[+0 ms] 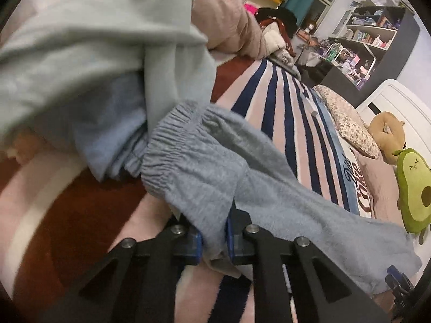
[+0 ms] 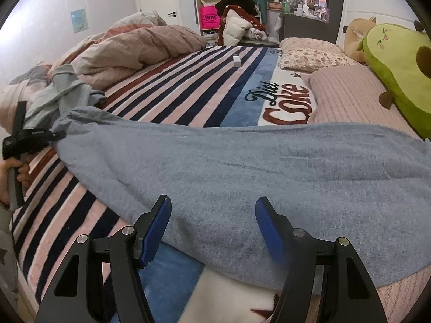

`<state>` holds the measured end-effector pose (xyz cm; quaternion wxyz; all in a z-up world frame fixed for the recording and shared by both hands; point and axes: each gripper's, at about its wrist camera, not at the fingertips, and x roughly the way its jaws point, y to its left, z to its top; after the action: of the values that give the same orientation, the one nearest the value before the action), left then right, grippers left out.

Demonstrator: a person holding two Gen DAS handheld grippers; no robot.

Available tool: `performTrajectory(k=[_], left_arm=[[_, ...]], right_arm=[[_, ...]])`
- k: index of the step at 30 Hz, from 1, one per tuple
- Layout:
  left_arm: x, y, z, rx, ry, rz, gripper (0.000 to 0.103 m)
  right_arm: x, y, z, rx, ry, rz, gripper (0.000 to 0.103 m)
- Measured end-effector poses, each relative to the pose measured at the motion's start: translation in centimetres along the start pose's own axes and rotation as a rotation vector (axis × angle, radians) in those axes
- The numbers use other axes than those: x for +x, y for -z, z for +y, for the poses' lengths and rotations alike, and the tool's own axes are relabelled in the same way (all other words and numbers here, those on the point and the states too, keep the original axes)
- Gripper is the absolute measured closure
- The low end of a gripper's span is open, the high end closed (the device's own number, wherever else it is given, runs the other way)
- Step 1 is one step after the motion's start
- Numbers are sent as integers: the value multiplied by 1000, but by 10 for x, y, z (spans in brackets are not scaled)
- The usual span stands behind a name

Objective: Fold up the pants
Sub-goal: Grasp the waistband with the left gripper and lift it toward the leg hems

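While the left gripper (image 1: 214,238) pinches the grey pants (image 2: 242,172) near the waistband, at the bed's (image 2: 188,91) near left edge, bring the right gripper (image 2: 212,228), jaws wide and empty above the fabric, down onto the near hem and lift both evenly.

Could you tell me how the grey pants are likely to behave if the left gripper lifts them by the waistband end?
The pants will probably hang limp: the fabric already sags and bunches where the left gripper pinches it. They look like thick fleece, so likely light but bulky. The fuzzy cloth seems unlikely to slip from the ribbed pads, though the free end should drag across the blanket.
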<state>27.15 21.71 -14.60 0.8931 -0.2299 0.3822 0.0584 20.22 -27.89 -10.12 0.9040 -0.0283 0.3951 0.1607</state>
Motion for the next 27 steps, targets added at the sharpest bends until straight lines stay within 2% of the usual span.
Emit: performTrajectory(k=[7, 11, 18, 22, 27], left_arm=[[-36, -9, 6, 11, -48, -76, 94], [-44, -13, 19, 3, -15, -45, 94], [-76, -14, 25, 7, -61, -105, 94], [-104, -16, 50, -12, -104, -148, 94], [-140, -18, 100, -70, -166, -185, 94]], right_arm=[[-6, -1, 4, -8, -12, -4, 42], [-11, -3, 9, -21, -13, -8, 42], [-22, -3, 15, -19, -33, -12, 42], [-22, 2, 20, -28, -45, 4, 42], [-18, 7, 28, -20, -73, 24, 42]])
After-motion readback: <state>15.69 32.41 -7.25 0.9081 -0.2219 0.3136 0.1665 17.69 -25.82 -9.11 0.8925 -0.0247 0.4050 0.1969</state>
